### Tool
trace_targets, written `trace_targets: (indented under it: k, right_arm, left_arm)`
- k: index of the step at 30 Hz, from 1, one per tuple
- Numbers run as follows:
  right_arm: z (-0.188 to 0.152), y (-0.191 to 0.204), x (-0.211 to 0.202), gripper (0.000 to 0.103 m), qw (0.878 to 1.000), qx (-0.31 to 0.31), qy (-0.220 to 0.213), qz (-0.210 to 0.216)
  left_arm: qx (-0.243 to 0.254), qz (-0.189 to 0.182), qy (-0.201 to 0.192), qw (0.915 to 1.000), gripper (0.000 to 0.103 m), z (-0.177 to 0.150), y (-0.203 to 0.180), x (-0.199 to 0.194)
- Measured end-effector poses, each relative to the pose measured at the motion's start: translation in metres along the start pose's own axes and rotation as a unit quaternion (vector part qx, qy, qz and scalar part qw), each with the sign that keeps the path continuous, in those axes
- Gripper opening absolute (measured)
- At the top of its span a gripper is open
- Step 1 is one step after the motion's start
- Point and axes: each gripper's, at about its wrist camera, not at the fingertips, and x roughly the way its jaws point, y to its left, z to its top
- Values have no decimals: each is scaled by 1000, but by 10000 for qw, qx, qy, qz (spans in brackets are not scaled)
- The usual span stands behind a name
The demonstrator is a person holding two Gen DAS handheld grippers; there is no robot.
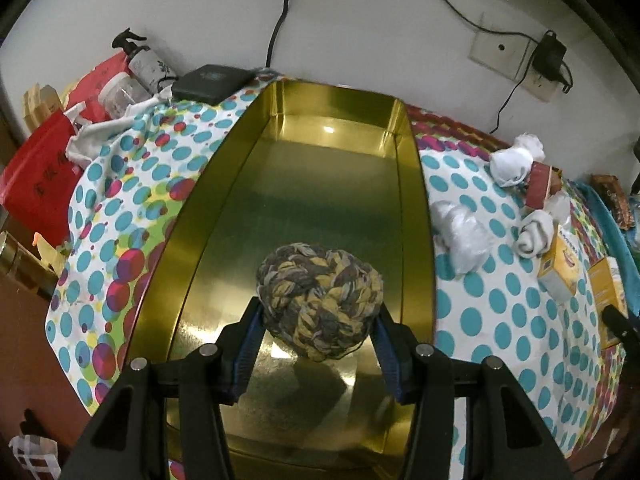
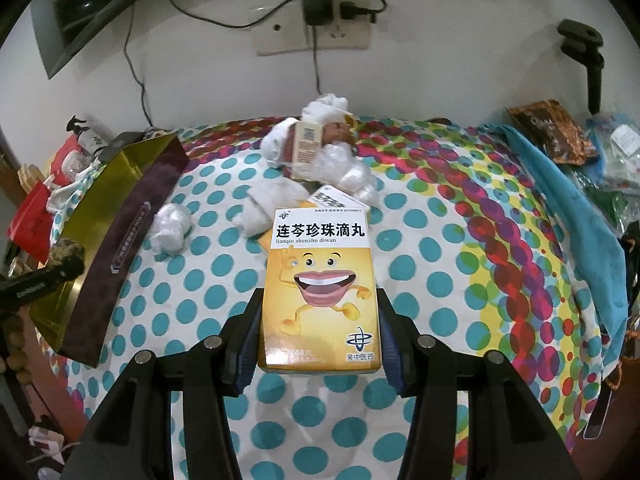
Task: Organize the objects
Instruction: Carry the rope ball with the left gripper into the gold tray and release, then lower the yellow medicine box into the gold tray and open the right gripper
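Observation:
My left gripper (image 1: 318, 332) is shut on a braided ball (image 1: 320, 300) of brown, grey and yellow cloth, held just above the floor of an open gold tin (image 1: 328, 184). The right wrist view shows the same ball (image 2: 66, 254) at the far left, over the tin (image 2: 132, 216), which has a dark outer wall. My right gripper (image 2: 319, 336) is shut on a yellow medicine box (image 2: 320, 280) with a cartoon mouth, lifted above the dotted cloth (image 2: 420, 280). That box (image 1: 606, 292) also shows at the right edge of the left wrist view.
White bundles (image 2: 172, 228) and a brown box (image 2: 306, 146) lie in a pile on the cloth beyond the held box, with another yellow box (image 1: 558, 266). Bottles and red bags (image 1: 36, 176) crowd the far left. A blue cloth (image 2: 572, 216) and packets lie right. Cables hang from wall sockets (image 2: 316, 36).

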Motion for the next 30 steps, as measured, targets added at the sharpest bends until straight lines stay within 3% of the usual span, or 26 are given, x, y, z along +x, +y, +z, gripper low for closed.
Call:
trace_targets:
  k: [14,26,30]
  right_arm:
    - [8,55,-8,48,9984,-507,-55,231]
    - [28,120,-7,48,9922,-1086,-137,593]
    - [39,151,-3,48,9877,-1312,-142,840]
  left_arm:
    - [189,98,-25,9998,54,-10,2,5]
    - [-80,-129,-414,9990,60,-10,30,-41]
    - [-81,71,-638,9979,63,-17,42,-60]
